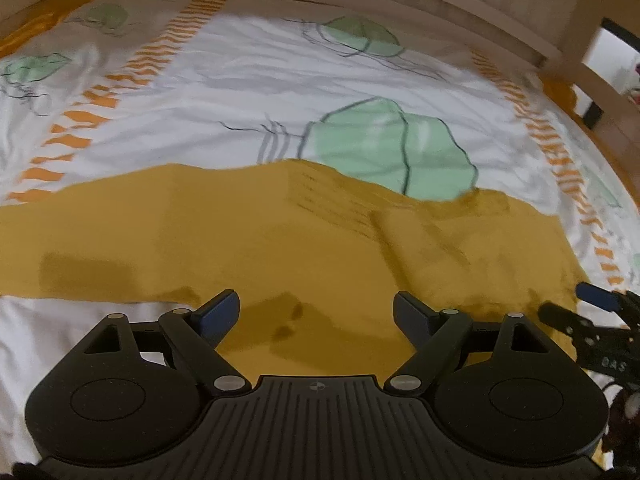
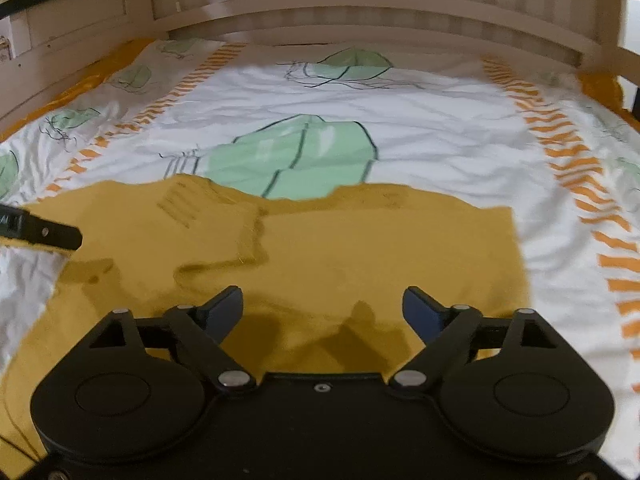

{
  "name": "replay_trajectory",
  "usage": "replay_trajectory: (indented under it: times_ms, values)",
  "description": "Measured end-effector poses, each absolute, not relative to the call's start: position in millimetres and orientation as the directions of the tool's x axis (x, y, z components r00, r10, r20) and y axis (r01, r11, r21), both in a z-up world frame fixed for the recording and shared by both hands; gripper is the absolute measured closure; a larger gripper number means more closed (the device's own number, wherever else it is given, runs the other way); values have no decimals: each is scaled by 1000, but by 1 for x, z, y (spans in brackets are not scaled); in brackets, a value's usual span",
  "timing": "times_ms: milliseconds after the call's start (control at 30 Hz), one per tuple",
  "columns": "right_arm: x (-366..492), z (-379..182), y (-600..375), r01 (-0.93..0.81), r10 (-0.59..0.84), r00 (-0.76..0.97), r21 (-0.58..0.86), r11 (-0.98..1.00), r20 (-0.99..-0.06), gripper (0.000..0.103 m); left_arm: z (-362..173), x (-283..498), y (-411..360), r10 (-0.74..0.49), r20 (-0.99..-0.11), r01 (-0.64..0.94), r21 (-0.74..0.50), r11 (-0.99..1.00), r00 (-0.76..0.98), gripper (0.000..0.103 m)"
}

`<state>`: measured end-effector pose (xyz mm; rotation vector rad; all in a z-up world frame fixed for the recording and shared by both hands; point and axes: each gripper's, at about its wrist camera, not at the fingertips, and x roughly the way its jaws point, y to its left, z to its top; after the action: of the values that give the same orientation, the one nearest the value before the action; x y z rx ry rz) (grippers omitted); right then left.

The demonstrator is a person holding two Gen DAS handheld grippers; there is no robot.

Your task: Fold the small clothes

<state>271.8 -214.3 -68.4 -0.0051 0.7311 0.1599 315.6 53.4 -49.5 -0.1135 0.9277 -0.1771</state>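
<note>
A mustard-yellow knit garment [image 1: 248, 232] lies spread on the bed, with a ribbed part folded over near its far edge [image 1: 332, 196]. It also shows in the right wrist view [image 2: 360, 248], where a sleeve [image 2: 200, 220] lies folded across its left part. My left gripper [image 1: 316, 312] is open and empty, just above the garment's near edge. My right gripper [image 2: 322, 310] is open and empty over the garment's near part. The right gripper's fingers [image 1: 596, 296] show at the right edge of the left wrist view. The left gripper's finger [image 2: 44, 232] shows at the left edge of the right wrist view.
The bed cover [image 2: 440, 136] is white with green leaf prints and orange striped bands [image 2: 568, 152]. A wooden bed rail [image 2: 360, 12] runs along the far side. A wooden post [image 1: 580, 20] stands at the far right.
</note>
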Motion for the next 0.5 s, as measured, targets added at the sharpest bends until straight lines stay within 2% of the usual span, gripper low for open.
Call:
replay_trajectory:
  times_ms: [100, 200, 367, 500]
  values:
    - [259, -75, -221, -120, 118, 753, 41, 992, -647, 7, -57, 312, 45, -215, -781, 130, -171, 977, 587, 19]
    - [265, -76, -225, -74, 74, 739, 27, 997, -670, 7, -62, 307, 37, -222, -777, 153, -163, 975, 589, 19]
    - [271, -56, -243, -15, 73, 715, 88, 996, -696, 7, -64, 300, 32, -278, -726, 166, -224, 960, 629, 19]
    - [275, -51, -254, 20, 51, 687, 88, 996, -725, 7, -63, 306, 15, -243, -713, 150, -193, 970, 658, 19]
